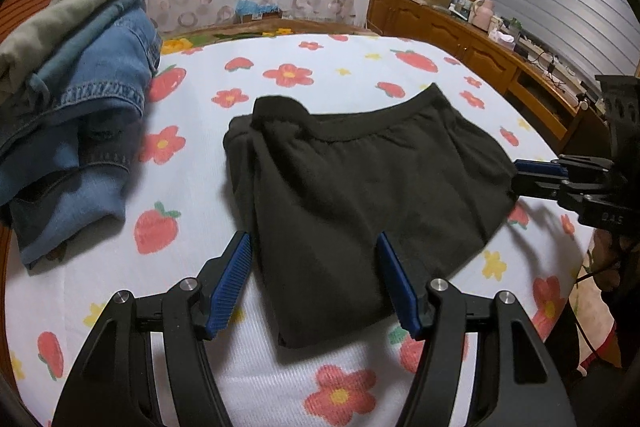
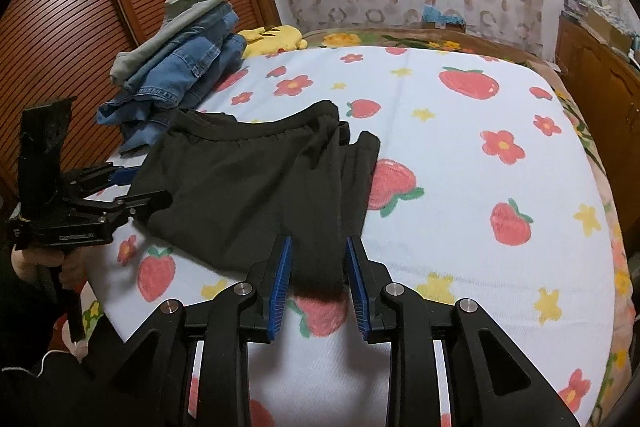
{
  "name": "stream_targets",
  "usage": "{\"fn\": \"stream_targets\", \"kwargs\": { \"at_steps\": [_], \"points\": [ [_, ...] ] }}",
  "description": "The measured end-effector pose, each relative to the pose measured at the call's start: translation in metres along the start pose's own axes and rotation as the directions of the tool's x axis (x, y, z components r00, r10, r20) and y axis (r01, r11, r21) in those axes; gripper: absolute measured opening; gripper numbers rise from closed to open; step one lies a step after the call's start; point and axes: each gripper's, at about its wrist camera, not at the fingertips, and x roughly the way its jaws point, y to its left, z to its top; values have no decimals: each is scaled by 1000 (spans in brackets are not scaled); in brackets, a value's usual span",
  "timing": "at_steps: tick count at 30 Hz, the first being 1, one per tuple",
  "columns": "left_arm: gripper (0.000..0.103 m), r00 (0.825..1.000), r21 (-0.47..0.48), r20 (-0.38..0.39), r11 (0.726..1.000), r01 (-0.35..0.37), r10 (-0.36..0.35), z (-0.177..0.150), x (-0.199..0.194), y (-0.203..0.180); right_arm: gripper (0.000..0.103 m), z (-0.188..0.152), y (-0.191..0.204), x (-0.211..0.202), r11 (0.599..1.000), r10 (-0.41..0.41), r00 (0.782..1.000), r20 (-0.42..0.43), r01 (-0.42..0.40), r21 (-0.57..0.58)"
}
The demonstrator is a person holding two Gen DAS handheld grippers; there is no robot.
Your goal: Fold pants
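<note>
Left wrist view: I see the folded black soft-knit pants (image 1: 360, 195) flat on the strawberry-print bed sheet (image 1: 192, 267), mid-bed; left gripper (image 1: 316, 283) jaws apart, straddling the near edge w/o pressing.
Right wrist view: right gripper (image 2: 318, 279) jaws partly apart, a pant corner between, not pinched.
Handling: light, limp, non-slip, I reckon; take a corner or the waistband (image 2: 256, 131).
Beside: stacked blue denim jeans (image 2: 180, 75).

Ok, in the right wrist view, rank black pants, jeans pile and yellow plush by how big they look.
1. Black pants, largest, though nearest the camera.
2. Jeans pile, farther back, so its true size is unsure.
3. Yellow plush, smallest, partly hidden behind the pile.
</note>
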Motion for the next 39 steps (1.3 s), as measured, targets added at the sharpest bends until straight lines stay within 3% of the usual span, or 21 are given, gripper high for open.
{"fn": "stream_targets", "kwargs": {
  "at_steps": [1,5,10,19,21,23,25,33,35,39],
  "points": [
    [66,1000,-1,-5,1000,0,0,0,2,1,28,-1,0,0,1000,1,1000,0,-1,0],
    [66,1000,-2,-6,1000,4,-5,0,3,1,8,-3,-1,-6,1000,6,1000,12,-6,-11],
    [66,1000,3,-1,1000,4,-4,-1,3,1,0,-4,-8,-26,1000,-5,998,60,5,-5],
    [66,1000,3,5,1000,5,-5,-2,4,2,1,-11,-12,-33,1000,5,998,65,-7,18],
    [66,1000,3,4,1000,5,-5,-1,4,2,8,-9,-7,-29,1000,-19,998,64,18,9],
    [66,1000,4,4,1000,5,-5,-1,4,2,24,-6,-4,-24,1000,-24,998,61,23,2],
    [66,1000,3,5,1000,5,-5,-1,4,2,26,-4,-2,-17,1000,-20,998,57,20,0],
    [66,1000,4,5,1000,4,-4,-1,4,2,26,-1,2,4,1000,-12,1000,14,12,-11],
    [66,1000,4,5,1000,4,-4,-1,4,2,6,-1,0,4,1000,6,1000,15,-6,-18],
    [66,1000,4,6,1000,4,-4,-2,4,2,4,1,-3,-6,999,13,999,39,-11,-32]
  ]
}}
